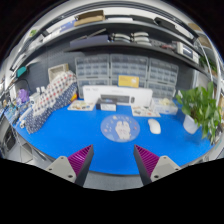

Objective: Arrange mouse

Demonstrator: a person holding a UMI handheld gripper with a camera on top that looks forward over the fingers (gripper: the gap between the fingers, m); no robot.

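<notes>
Blue-topped counter (70,135) carries a white computer mouse (154,126) just beside a round translucent disc (121,127). The gripper (113,160) is held apart, nothing between its purple pads (80,160). Leafy green plant (203,108) stands beyond the mouse.

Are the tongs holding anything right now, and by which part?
Nothing is held. The tongs are open with an empty gap between the pads, and the mouse lies beyond them on the blue mat, untouched.
</notes>
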